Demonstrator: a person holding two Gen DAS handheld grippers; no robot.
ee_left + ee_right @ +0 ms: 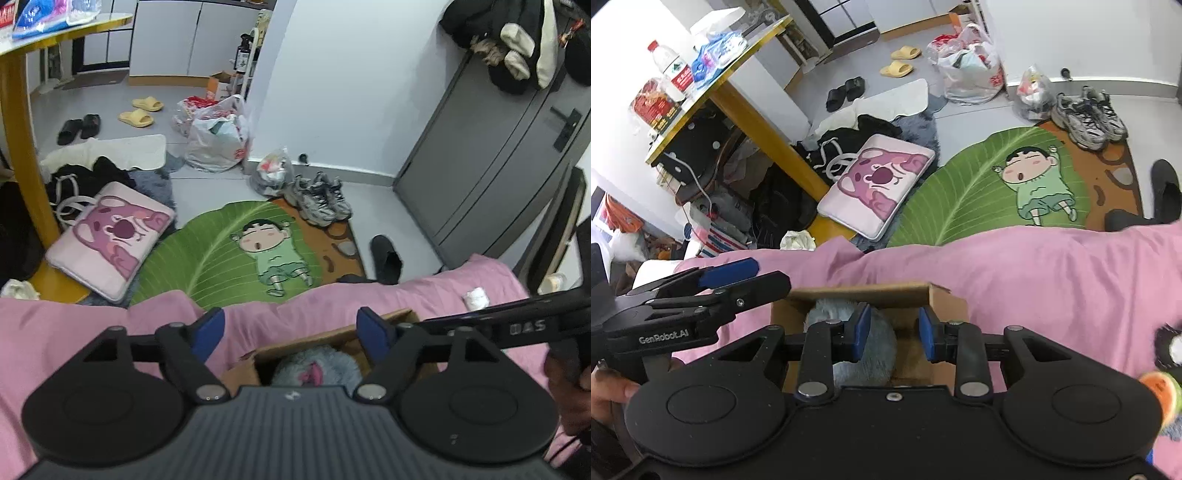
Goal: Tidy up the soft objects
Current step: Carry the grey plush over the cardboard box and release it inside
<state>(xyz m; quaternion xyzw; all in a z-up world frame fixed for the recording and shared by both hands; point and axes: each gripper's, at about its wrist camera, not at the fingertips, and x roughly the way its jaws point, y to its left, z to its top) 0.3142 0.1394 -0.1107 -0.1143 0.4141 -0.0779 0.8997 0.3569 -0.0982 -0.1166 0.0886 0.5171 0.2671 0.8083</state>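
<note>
An open cardboard box [384, 325] [945, 299] sits on the pink bedspread [92, 325] [1034, 280]. A grey-blue fluffy plush [317, 365] [857, 343] with a pink patch lies inside it. My left gripper [291, 328] hovers over the box, jaws wide open and empty; it also shows from the side in the right wrist view [738, 273]. My right gripper [894, 332] is open and empty just above the plush in the box; its arm crosses the left wrist view [517, 325]. A plush with a black-white and watermelon pattern [1163, 384] lies on the bed at the right edge.
Beyond the bed edge lie a green leaf cartoon rug [229, 251], a pink bear bag [114, 236], grey sneakers [321, 199], plastic bags [218, 140], slippers [140, 110] and dark clothes. A yellow-legged table [713, 92] holds a bottle and packets. A grey door [498, 147] is right.
</note>
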